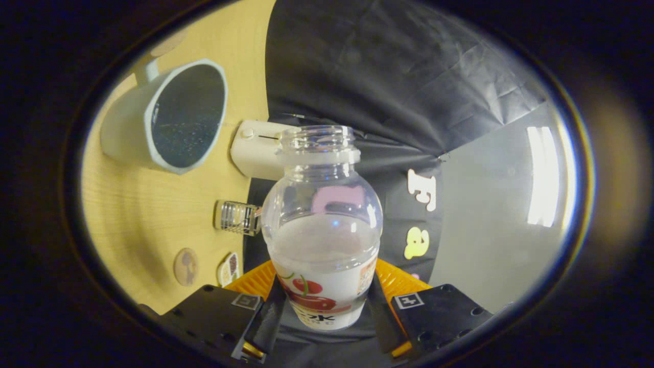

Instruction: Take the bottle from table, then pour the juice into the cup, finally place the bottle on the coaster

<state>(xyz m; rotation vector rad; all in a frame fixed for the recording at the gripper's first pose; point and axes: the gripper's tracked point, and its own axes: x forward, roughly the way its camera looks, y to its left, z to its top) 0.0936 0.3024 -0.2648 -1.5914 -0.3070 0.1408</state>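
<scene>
Table: pale wood tabletop (138, 214), grain visible, seen rotated on its side.
Wall: creased black cloth (388, 66) hangs behind the table.
Beyond the cloth: plain grey surface (485, 214).
Light: bright white rectangular panel (542, 176) glowing on that grey surface.

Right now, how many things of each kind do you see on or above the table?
Bottle, open, held in the shut claw: 1
Cup: 1
White box: 1
Small glass: 1
Coasters: 2
Total: 6

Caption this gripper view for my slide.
Gripper shut on the open bottle, tipped sideways beside the cup.
</scene>
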